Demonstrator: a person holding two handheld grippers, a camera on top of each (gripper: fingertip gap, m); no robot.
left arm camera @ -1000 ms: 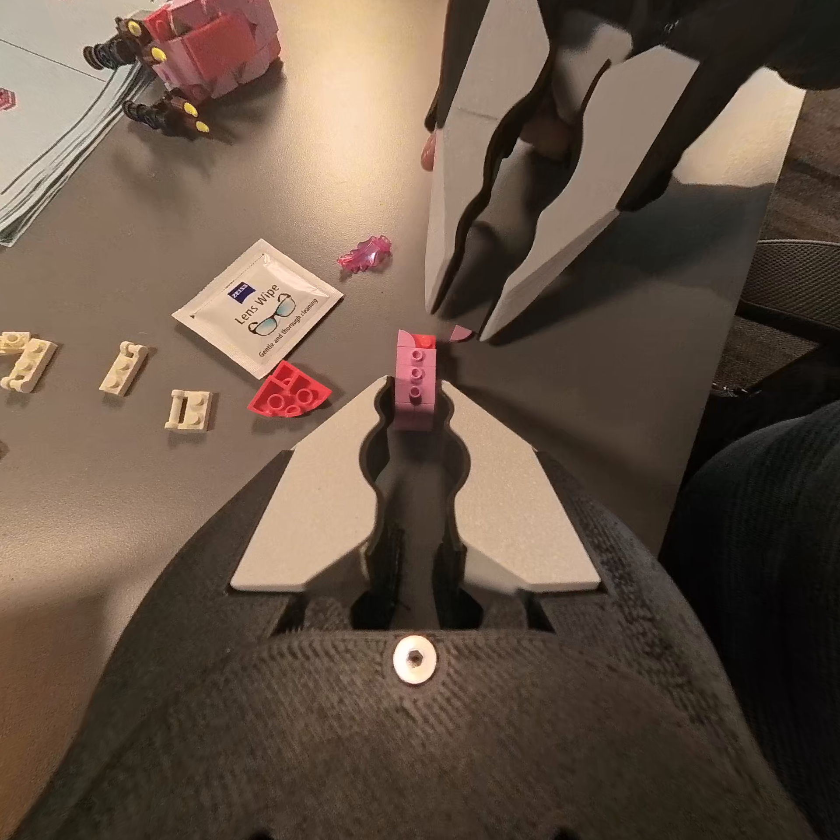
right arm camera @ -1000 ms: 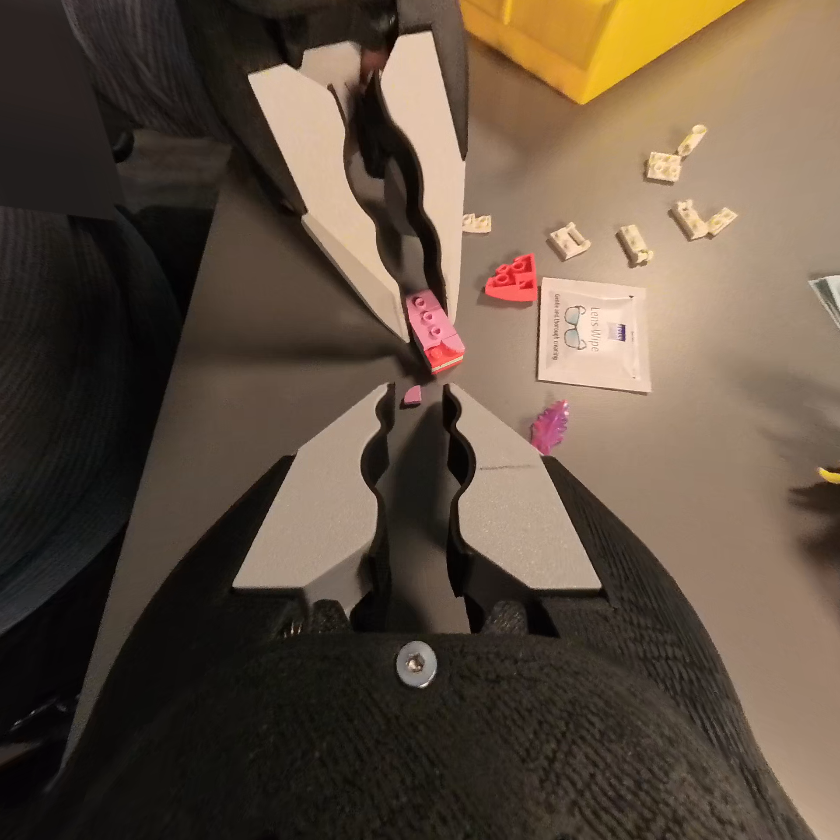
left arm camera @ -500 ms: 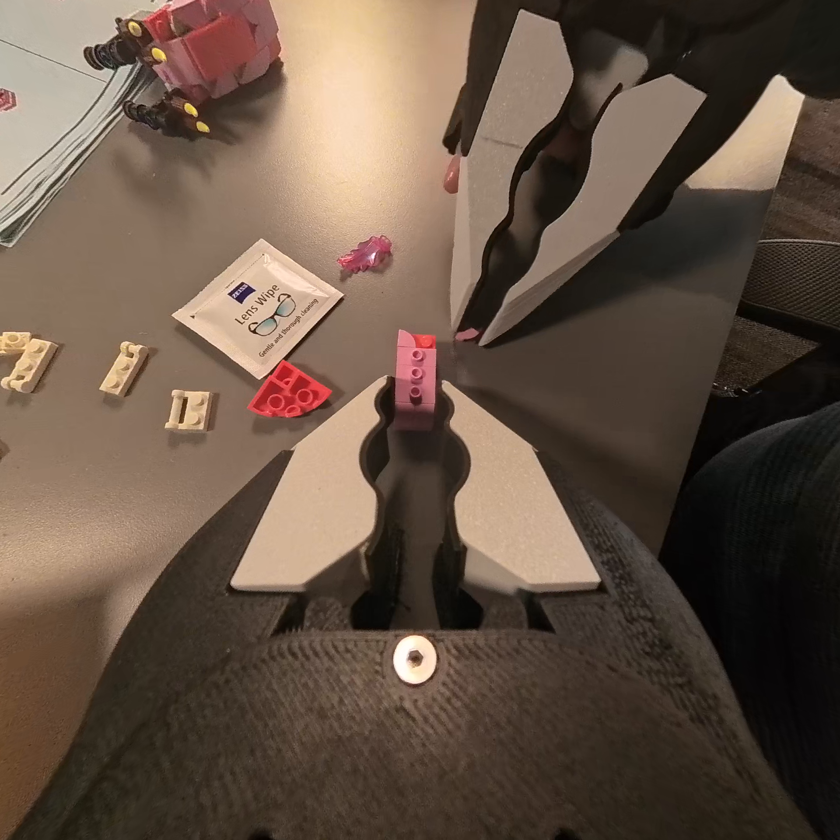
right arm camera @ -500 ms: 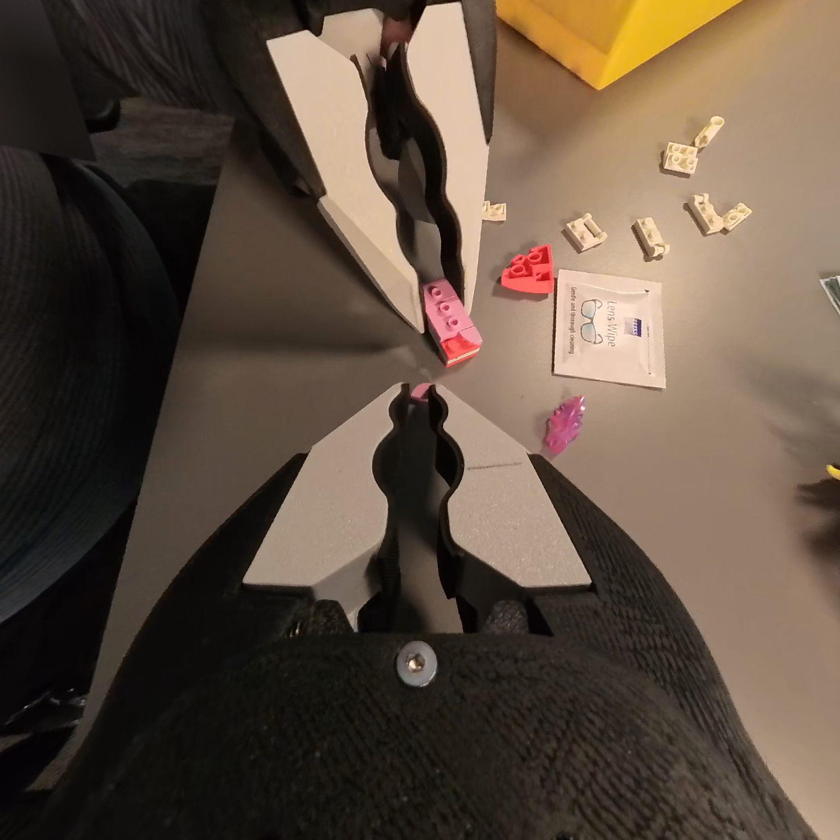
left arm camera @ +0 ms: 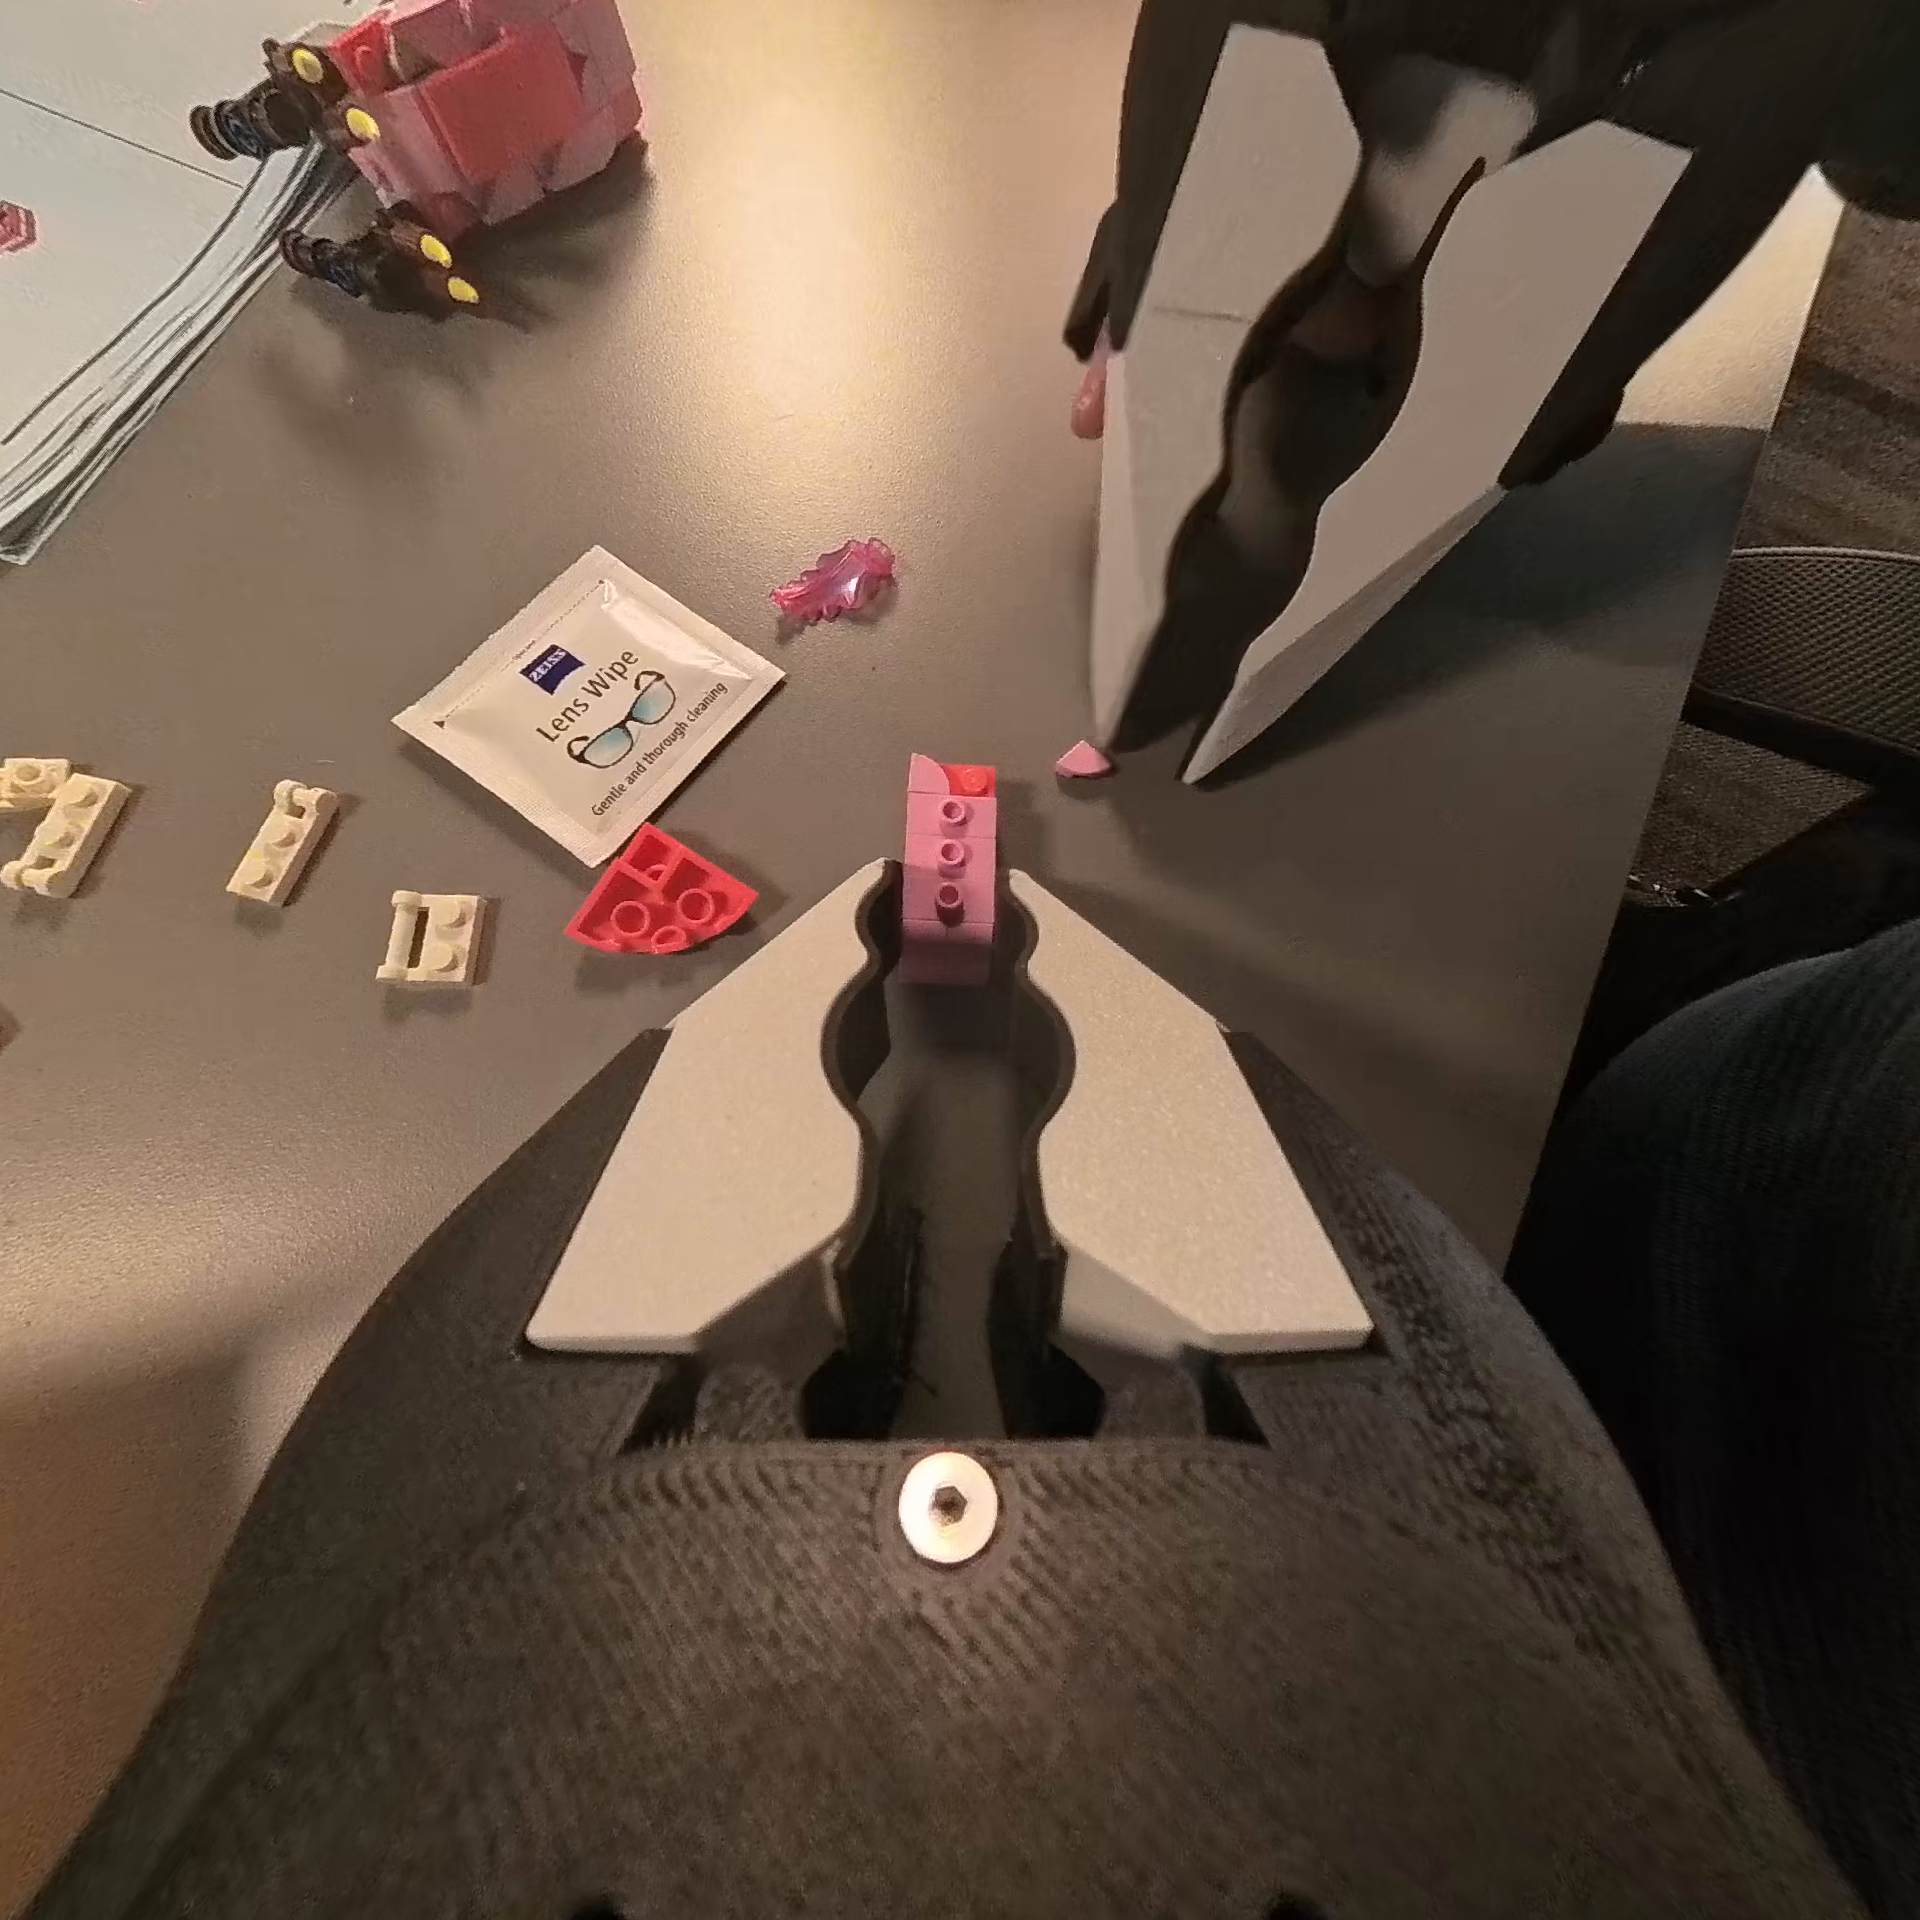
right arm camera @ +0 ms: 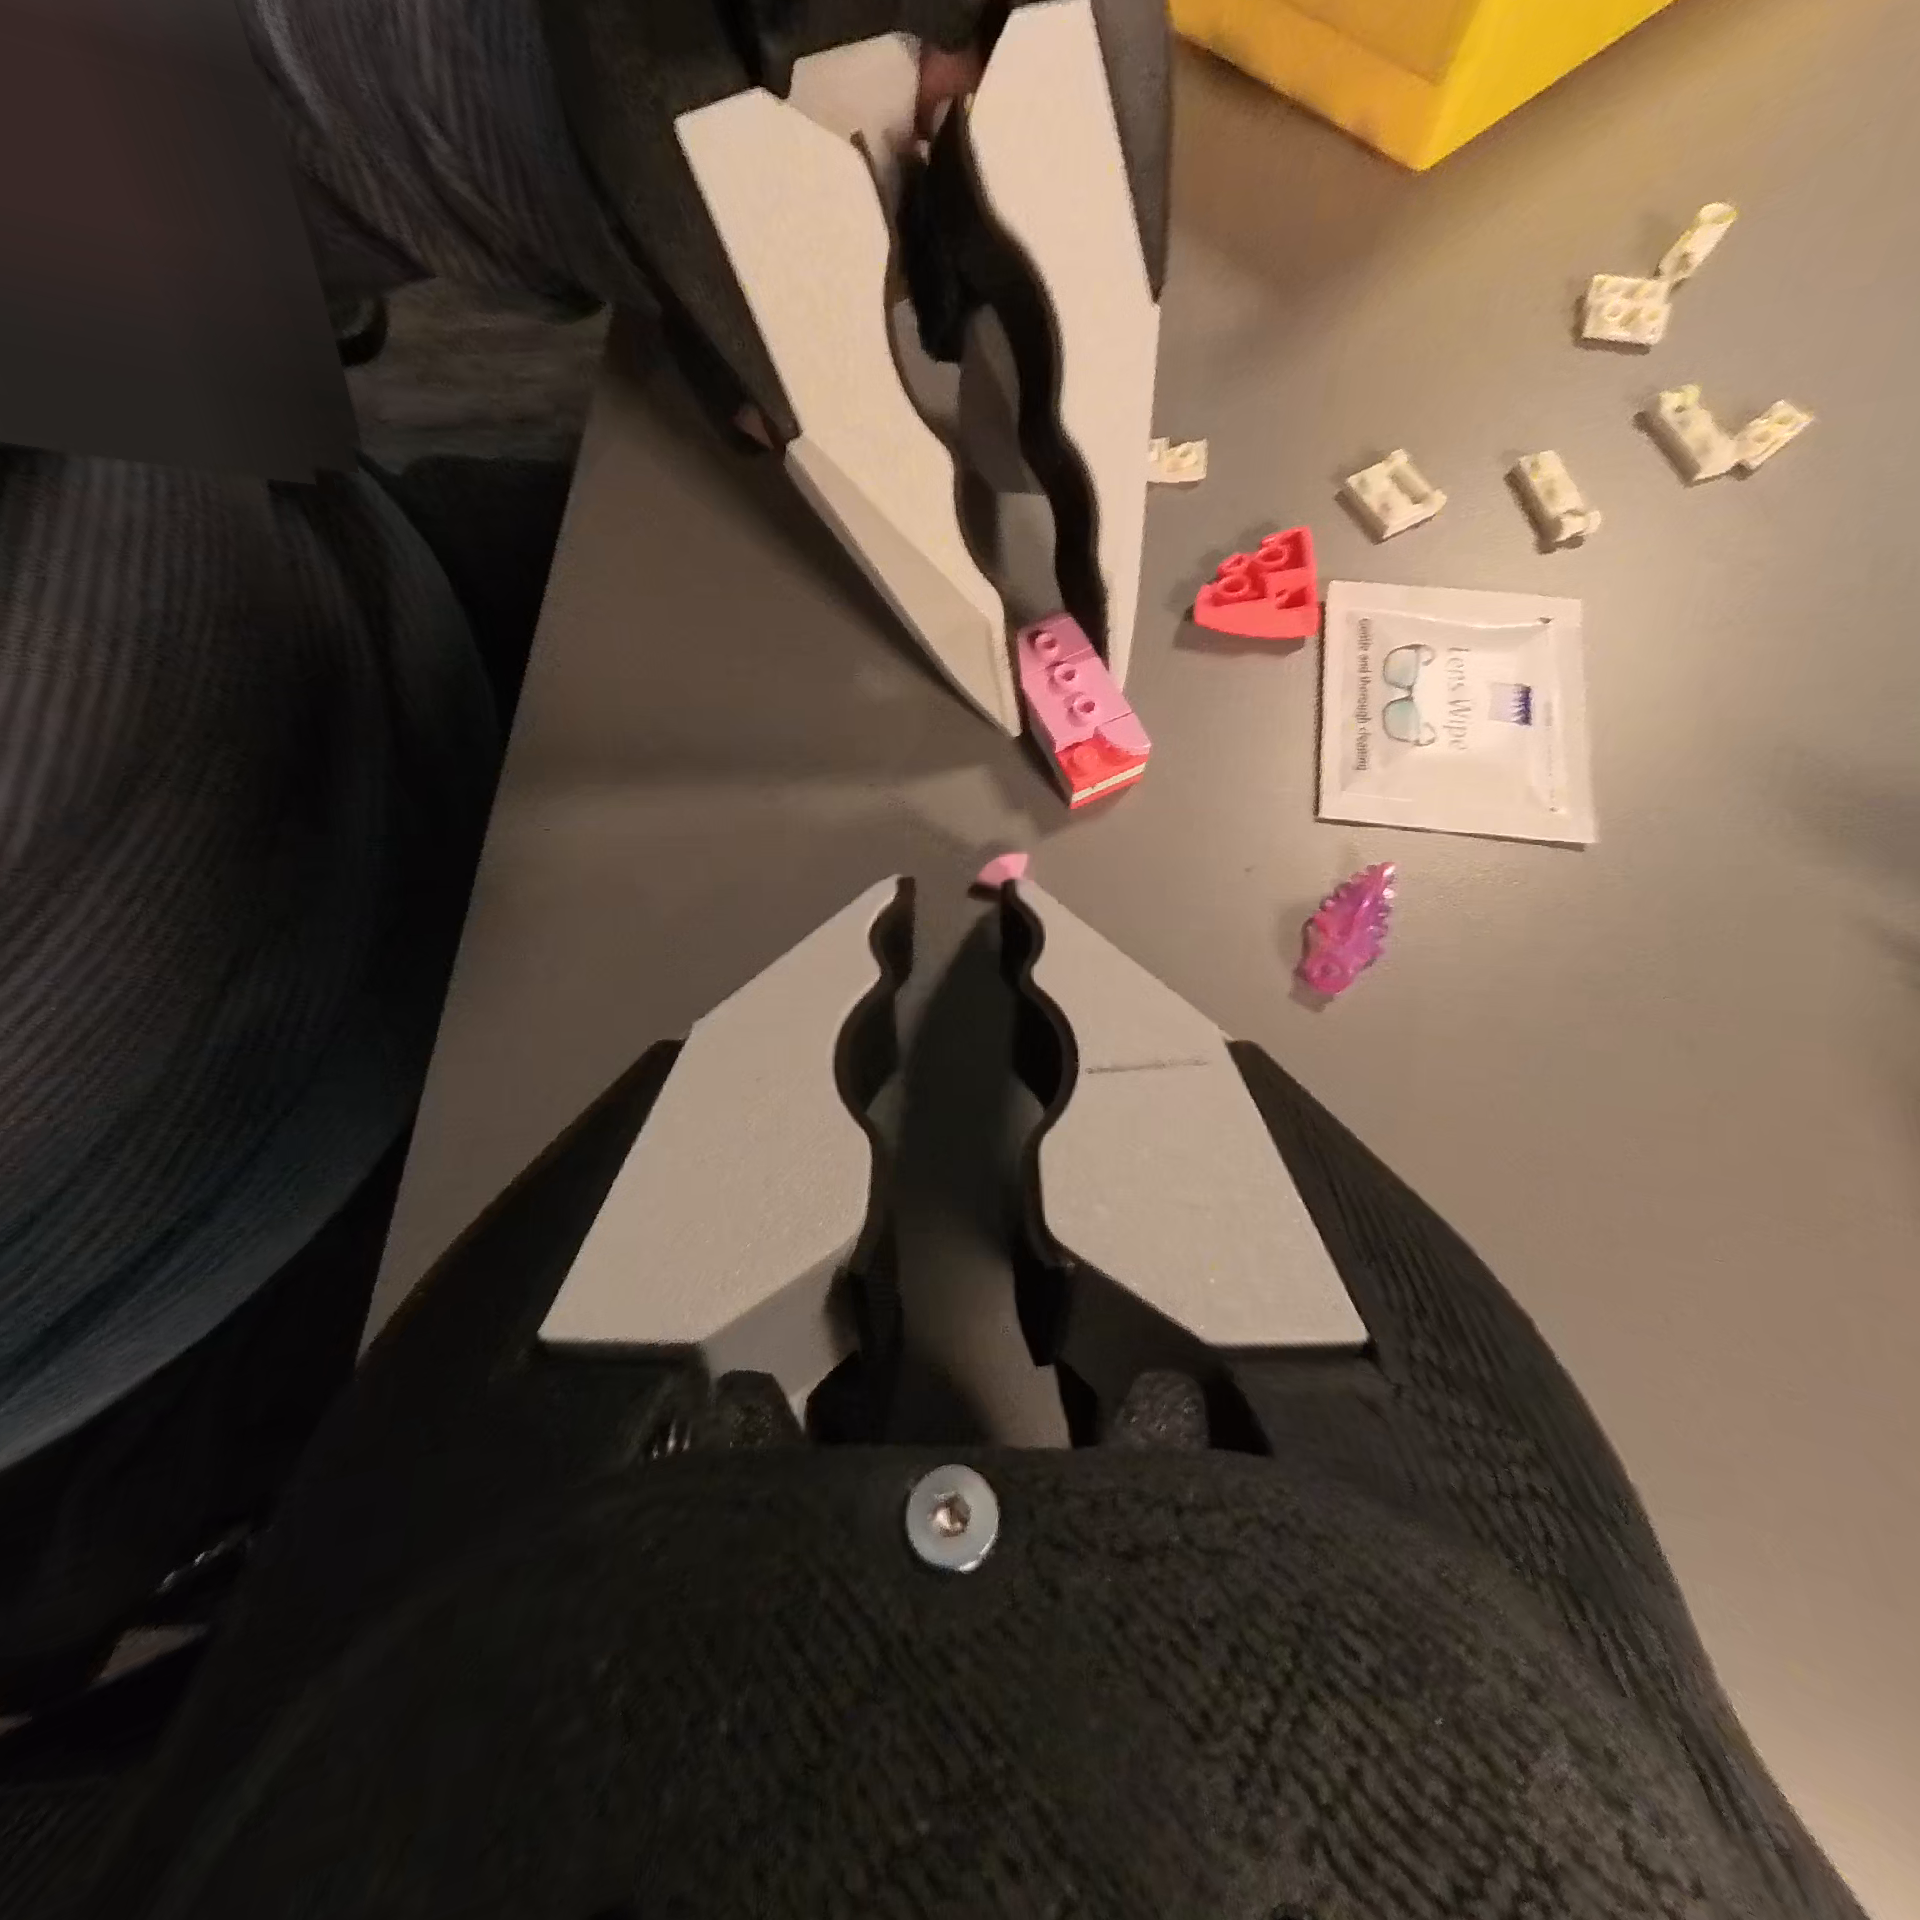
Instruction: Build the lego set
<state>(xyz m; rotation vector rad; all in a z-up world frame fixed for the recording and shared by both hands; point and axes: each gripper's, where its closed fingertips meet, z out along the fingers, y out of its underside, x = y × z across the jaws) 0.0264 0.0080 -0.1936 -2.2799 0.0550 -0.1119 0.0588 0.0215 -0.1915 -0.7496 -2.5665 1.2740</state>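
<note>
My left gripper [left arm camera: 948,878] is shut on a pink brick stack with a red end [left arm camera: 951,868] and holds it low over the grey table [left arm camera: 1351,935]. The stack also shows in the right wrist view [right arm camera: 1075,696], between the left gripper's fingers. My right gripper [right arm camera: 956,888] is open, with its tips down at the table. A small pink quarter-round tile [right arm camera: 1000,869] lies on the table, touching the tip of one of its fingers. It is not between the pads. In the left wrist view the tile [left arm camera: 1084,761] lies just outside the right gripper [left arm camera: 1153,753].
On the table lie a white sachet [left arm camera: 587,701], a red rounded plate [left arm camera: 660,904], a clear pink piece [left arm camera: 836,577] and several cream hinge plates [left arm camera: 286,836]. A pink and red model [left arm camera: 488,104] sits by papers [left arm camera: 104,312]. A yellow bin [right arm camera: 1434,62] stands far off. The table edge [left arm camera: 1662,831] is close. Tip to tip, the grippers are about 4 cm apart. The red rounded plate [left arm camera: 660,904] lies around 4 cm away from my left fingertips. It turns up in the right wrist view [right arm camera: 1256,571] as well.
The right gripper's pads came nearly together at the small pink tile, then opened again. The tile stayed on the table, now beside one fingertip. The left gripper kept still with its stack.
</note>
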